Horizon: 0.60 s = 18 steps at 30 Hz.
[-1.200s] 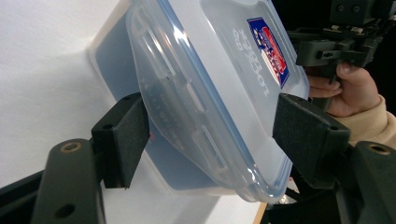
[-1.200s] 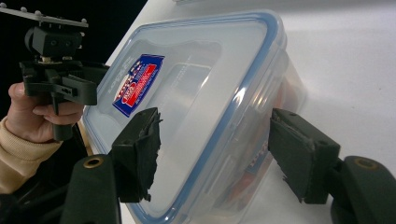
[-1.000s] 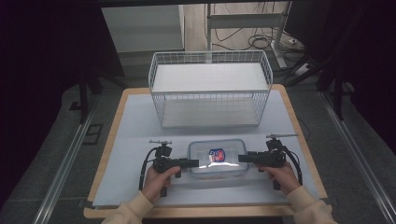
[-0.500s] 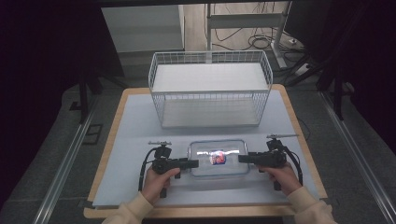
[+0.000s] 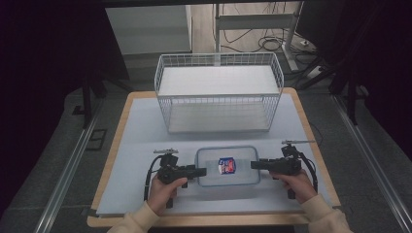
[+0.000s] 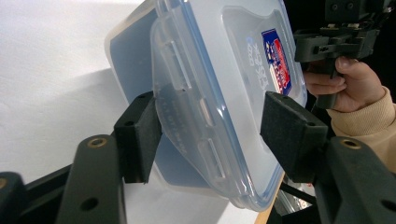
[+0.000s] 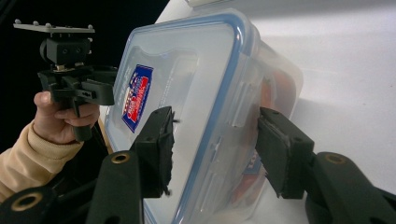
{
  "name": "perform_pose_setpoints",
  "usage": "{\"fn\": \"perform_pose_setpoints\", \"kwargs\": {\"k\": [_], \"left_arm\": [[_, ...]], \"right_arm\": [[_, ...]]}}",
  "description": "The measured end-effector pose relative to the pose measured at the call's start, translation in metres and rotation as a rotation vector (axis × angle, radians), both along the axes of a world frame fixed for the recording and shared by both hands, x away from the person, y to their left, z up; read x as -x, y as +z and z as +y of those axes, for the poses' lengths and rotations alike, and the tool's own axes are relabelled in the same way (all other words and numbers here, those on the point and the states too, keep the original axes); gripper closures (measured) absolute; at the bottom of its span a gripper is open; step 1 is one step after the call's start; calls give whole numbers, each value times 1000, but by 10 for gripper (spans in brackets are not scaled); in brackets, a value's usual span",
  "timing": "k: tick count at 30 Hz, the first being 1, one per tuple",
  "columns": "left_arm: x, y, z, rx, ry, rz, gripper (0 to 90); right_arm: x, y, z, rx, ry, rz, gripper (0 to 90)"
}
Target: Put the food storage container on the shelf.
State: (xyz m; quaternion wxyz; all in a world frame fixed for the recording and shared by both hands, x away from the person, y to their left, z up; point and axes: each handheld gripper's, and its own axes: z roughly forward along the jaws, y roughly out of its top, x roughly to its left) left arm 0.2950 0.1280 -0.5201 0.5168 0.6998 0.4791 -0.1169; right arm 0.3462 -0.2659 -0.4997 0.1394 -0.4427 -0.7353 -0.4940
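Box [image 5: 227, 166] flat on counter [image 5: 145, 126], lid on. Left gripper [image 5: 200, 171] and right gripper [image 5: 254, 165] at its short ends. Both jaws have just been closing around the end latches, not yet clamped.

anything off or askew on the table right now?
Nothing stands out. The lidded plastic container sits flat and square on the table, lid on, no spill. The left gripper and right gripper straddle its ends, jaws just closing. The wire basket stands upright behind.
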Motion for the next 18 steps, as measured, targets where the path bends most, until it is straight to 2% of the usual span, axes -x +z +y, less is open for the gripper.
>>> {"fn": "perform_pose_setpoints", "kwargs": {"k": [4,9,18], "left_arm": [[4,2,-1,-21,-6,-29,400],[9,4,2,-17,-2,-41,450],[16,11,2,-60,9,-95,475]], "right_arm": [[5,3,1,13,-5,-17,493],[11,6,1,18,-23,-38,512],[22,13,5,33,-35,-102,526]]}}
